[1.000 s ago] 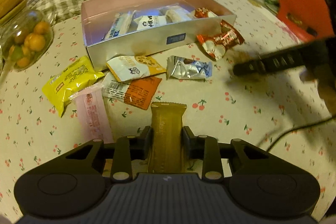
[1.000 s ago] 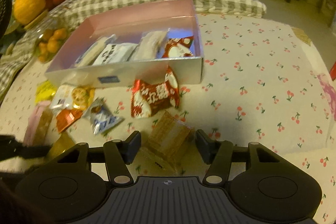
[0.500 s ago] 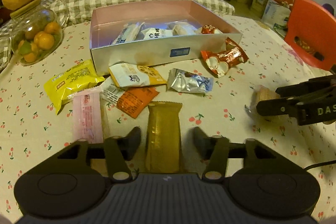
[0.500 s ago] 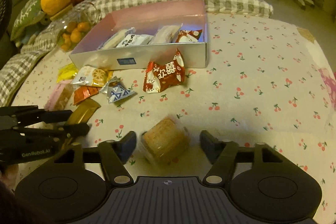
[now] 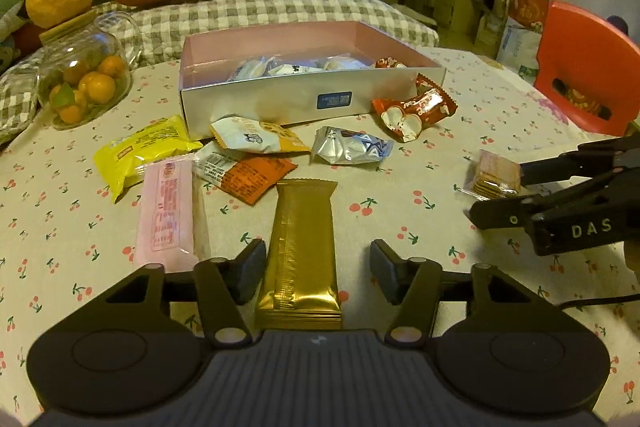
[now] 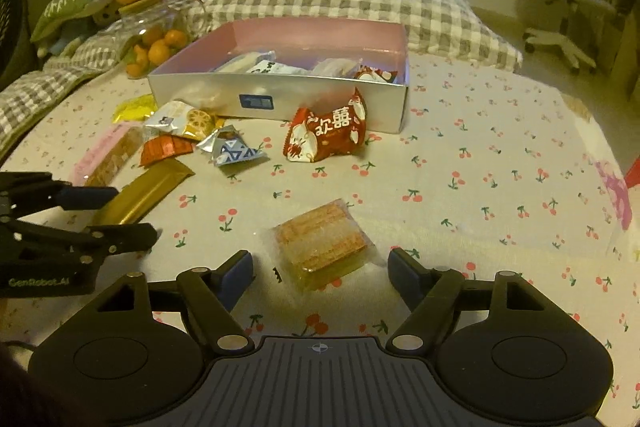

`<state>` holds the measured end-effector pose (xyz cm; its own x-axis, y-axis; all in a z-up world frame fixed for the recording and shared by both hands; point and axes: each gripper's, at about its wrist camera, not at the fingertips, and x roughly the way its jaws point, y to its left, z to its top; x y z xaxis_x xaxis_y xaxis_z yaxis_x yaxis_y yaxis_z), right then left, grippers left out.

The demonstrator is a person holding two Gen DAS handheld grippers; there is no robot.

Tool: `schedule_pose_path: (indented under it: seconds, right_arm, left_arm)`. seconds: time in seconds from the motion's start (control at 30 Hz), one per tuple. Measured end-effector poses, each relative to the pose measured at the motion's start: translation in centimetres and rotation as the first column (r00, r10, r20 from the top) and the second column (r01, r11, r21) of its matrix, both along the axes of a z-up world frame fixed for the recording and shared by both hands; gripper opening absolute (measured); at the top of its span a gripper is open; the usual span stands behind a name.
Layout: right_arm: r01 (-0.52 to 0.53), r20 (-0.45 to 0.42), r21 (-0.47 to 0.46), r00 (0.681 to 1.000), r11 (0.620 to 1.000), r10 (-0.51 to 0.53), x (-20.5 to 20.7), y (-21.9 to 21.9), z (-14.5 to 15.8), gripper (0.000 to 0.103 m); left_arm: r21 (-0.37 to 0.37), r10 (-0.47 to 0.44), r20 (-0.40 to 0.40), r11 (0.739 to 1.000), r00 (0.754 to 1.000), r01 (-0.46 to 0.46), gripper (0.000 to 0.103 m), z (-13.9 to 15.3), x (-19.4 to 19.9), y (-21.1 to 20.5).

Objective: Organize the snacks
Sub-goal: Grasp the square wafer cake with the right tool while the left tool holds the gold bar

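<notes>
With the left gripper (image 5: pixel 316 273) closing around the gold bar (image 5: pixel 302 247) and the right gripper (image 6: pixel 320 277) opening astride the wafer pack (image 6: pixel 322 237), both lying on the tabletop (image 6: pixel 480 187), unpressed, 2 firm grasps are called for before the box (image 5: pixel 280 103).

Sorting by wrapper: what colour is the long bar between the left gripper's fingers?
Gold foil bar, clearest in left wrist view.

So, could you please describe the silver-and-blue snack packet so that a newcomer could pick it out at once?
Start at the open pink-lined box on the cherry-print cloth. On the cloth just in front of its silver wall lies a loose row of snacks. The silver-and-blue packet sits between the red packet and the white-and-orange packet; it is the only crinkled foil one with blue triangles.
</notes>
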<state>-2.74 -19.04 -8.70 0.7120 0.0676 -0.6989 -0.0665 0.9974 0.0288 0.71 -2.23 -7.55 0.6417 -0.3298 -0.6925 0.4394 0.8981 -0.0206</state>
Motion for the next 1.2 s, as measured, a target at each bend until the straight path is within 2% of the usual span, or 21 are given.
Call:
schedule_pose_path:
  seconds: [0.13,0.17,0.23,0.33,0.63,1.2]
  right_arm:
    - [0.019,0.011,0.003,1.0,1.0,-0.019,0.0,-0.1,0.0,0.07]
    - [0.022,0.014,-0.002,1.0,1.0,-0.021,0.1,-0.1,0.0,0.068]
    - [0.025,0.022,-0.009,0.999,1.0,-0.025,0.0,0.0,0.0,0.055]
    - [0.034,0.026,-0.002,0.999,0.999,-0.034,0.1,-0.1,0.2,0.046]
    - [0.05,0.051,0.03,0.997,0.998,-0.051,0.2,-0.5,1.2,0.045]
    - [0.075,0.099,0.106,0.991,0.991,-0.086,2.2,-0.1,4.4,0.045]
  left_arm:
    - [-0.004,0.013,0.005,1.0,1.0,-0.013,0.032,0.1,0.1,0.0]
    - [-0.01,0.017,0.001,1.0,1.0,-0.017,0.032,0.1,0.1,0.1]
    - [-0.019,0.024,-0.008,1.0,1.0,-0.024,0.029,0.2,0.2,0.2]
    - [-0.034,0.025,-0.022,0.999,0.999,-0.026,0.027,0.3,0.2,0.3]
    - [-0.087,0.024,-0.062,0.996,0.998,-0.029,0.026,1.2,0.6,0.2]
    - [-0.18,0.05,-0.038,0.982,0.998,-0.056,0.026,4.8,2.5,-0.4]
